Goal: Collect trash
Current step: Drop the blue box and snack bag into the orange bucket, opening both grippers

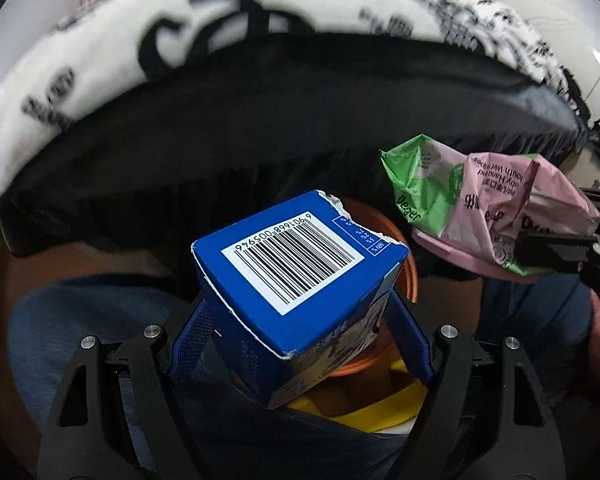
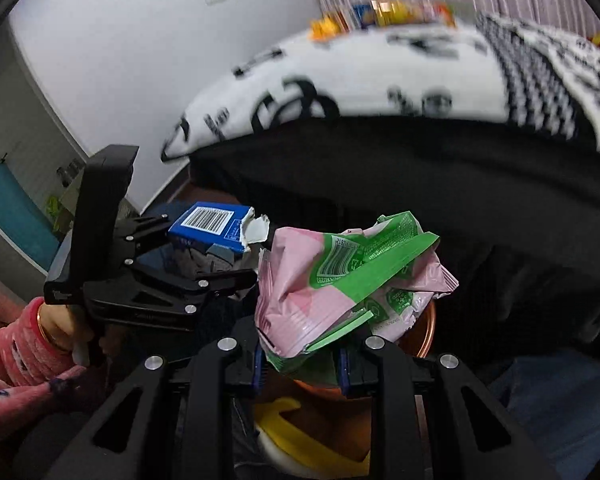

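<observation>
1. Fingers of my left gripper (image 1: 300, 316) stand wide, clamped on the torn blue cardboard box with a barcode (image 1: 296, 268); my right gripper (image 2: 300, 364) is pinched nearly shut on the crumpled pink-and-green plastic wipes packet (image 2: 340, 284).
2. Both pieces hang just above the round orange bin (image 1: 410, 276); the packet sits right of the box.
3. I judge the box could twist out, since I hold it by its lower part only.
4. Released together, they may collide and tip over the bin's rim.
5. A yellow object (image 2: 300, 440) already lies inside the bin, so the box might perch instead of dropping in.
</observation>
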Tool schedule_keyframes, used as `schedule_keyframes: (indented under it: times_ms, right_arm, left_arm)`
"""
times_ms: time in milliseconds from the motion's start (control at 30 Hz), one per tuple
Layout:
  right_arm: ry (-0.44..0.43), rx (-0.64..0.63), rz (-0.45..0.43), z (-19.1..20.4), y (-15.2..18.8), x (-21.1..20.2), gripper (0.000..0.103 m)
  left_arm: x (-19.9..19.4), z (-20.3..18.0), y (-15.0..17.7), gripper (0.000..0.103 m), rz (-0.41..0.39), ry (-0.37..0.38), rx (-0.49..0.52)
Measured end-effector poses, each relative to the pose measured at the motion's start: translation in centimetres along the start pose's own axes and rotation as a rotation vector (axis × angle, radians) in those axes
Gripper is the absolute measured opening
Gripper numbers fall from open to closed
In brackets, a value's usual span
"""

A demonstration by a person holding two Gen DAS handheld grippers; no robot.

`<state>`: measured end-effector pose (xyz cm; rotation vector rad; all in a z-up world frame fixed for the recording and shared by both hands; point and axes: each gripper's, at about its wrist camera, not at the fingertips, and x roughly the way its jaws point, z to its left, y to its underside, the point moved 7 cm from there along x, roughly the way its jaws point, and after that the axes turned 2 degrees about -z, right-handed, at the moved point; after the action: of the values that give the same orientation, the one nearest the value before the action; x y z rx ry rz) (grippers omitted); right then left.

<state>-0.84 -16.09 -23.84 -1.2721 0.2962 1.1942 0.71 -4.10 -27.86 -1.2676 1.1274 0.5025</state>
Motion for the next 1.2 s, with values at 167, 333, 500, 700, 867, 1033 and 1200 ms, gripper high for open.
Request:
schedule_keyframes:
  times_ms: [167,333,500,700,867,1033,1200]
  right_arm:
    - [-0.003,0.082,0.062,-2.1,1.4,2.8,0.025]
    - [-0.022,0.157,0.109,-3.7,1.8,5.6,0.025]
    - [-0.027,0.207,0.137,-4.9,2.3,7.3,0.026]
    - [-0.020,0.229,0.085,-5.2,1.1,6.5,0.059]
    - [-0.005,0.282,0.069,-6.5,1.0,5.9,0.062]
    - [0.006,0.336,0.043,-7.7,0.8,5.1,0.063]
    - [0.014,0.359,0.024,-8.4,0.8,4.4,0.064]
  left_arm:
    - [3.5,-0.2,1.0,0.077,0.111,-0.007,-0.009]
    - [6.3,-1.1,1.2,0.077,0.193,-0.010,0.000]
    - [8.3,-1.2,1.5,0.078,0.255,-0.030,0.006]
    - [9.2,-0.8,1.5,0.082,0.294,-0.048,-0.027]
    - [9.1,-0.5,1.7,0.088,0.301,-0.040,-0.058]
    - [8.6,-0.2,1.7,0.088,0.297,-0.046,-0.052]
    - [8.7,0.0,1.7,0.088,0.293,-0.046,-0.050]
